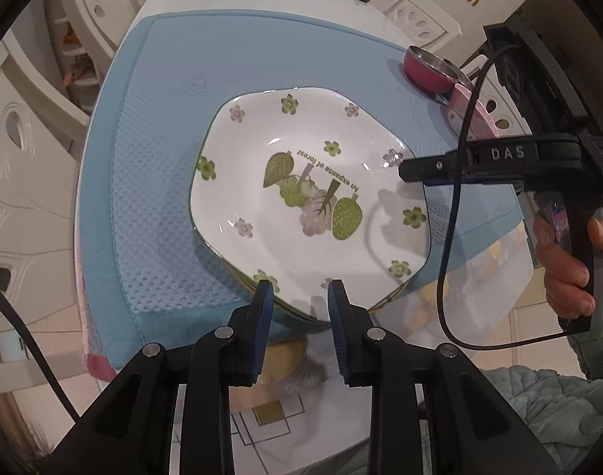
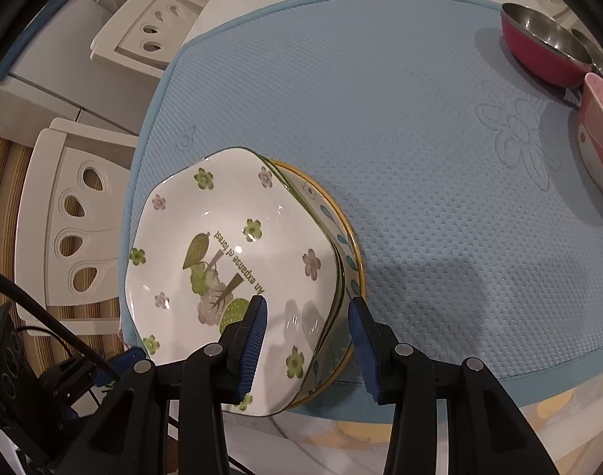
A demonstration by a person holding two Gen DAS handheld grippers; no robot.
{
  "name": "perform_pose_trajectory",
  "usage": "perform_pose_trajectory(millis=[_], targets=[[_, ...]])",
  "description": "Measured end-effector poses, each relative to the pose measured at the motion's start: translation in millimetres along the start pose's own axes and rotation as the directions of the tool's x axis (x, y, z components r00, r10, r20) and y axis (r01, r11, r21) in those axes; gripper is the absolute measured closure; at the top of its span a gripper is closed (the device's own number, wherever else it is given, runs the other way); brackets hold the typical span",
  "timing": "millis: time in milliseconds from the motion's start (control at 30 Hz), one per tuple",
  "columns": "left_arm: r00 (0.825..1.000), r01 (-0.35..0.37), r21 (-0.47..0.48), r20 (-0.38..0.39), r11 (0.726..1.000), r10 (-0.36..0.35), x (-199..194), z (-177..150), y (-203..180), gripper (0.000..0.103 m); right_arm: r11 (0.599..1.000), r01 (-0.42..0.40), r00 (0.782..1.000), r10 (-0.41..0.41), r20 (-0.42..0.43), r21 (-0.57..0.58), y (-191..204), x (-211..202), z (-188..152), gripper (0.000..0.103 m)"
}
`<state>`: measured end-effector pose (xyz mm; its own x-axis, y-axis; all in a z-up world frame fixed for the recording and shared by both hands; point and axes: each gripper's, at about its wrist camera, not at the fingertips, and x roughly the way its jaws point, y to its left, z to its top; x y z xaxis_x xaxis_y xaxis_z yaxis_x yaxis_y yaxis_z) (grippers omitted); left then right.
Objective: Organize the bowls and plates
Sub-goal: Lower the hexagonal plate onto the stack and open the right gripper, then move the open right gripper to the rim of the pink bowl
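Left wrist view: my left gripper (image 1: 298, 297) hangs parted over the near rim of the flowered plate (image 1: 309, 194), gripping nothing. That plate tops a yellow-rimmed plate (image 2: 351, 245) on the blue mat (image 2: 420, 118). My right gripper (image 2: 307, 312) straddles both rims, jaws apart.

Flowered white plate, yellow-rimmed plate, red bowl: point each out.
flowered white plate (image 2: 238, 261): right wrist view, printed centre.
yellow-rimmed plate (image 2: 351, 253): right wrist view, exposed rim beside the white plate.
red bowl (image 2: 539, 55): right wrist view, red outer wall.
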<state>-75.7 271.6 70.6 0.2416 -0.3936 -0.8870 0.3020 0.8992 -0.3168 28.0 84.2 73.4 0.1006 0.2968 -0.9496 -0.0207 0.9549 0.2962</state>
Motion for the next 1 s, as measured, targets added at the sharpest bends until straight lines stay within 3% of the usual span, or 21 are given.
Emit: perform_pose_trajectory(millis=[433, 500, 700, 767, 867, 933, 1000], targets=[[0.999, 0.024, 0.039, 0.039, 0.999, -0.025, -10, 18, -16, 0.077, 1.000, -0.018, 1.000, 0.018, 0.008, 0.007, -2, -12, -14, 0.062], [0.998, 0.017, 0.050, 0.054, 0.999, -0.020, -12, 23, -21, 0.066, 1.000, -0.021, 1.000, 0.021, 0.020, 0.020, -6, -21, -15, 0.062], [0.991, 0.023, 0.022, 0.128, 0.999, -0.026, -23, 44, -39, 0.062, 0.999, -0.026, 0.995, 0.024, 0.096, 0.021, -18, -53, -18, 0.057], [0.988, -0.017, -0.005, 0.151, 1.000, 0.017, -23, 55, -47, 0.053, 0.999, -0.030, 0.990, 0.027, 0.135, 0.021, -25, -67, -18, 0.054], [0.976, -0.078, 0.006, 0.204, 0.997, 0.075, -24, 75, -76, 0.052, 0.999, -0.036, 0.980, 0.030, 0.195, 0.026, -41, -88, -18, 0.049], [0.972, -0.073, 0.025, 0.226, 0.997, 0.065, -24, 87, -98, 0.045, 0.999, -0.038, 0.973, 0.031, 0.230, 0.028, -57, -103, -17, 0.048], [0.966, -0.067, 0.040, 0.253, 0.997, 0.055, -22, 97, -123, 0.029, 0.999, -0.038, 0.968, 0.030, 0.250, 0.027, -72, -114, -16, 0.048]])
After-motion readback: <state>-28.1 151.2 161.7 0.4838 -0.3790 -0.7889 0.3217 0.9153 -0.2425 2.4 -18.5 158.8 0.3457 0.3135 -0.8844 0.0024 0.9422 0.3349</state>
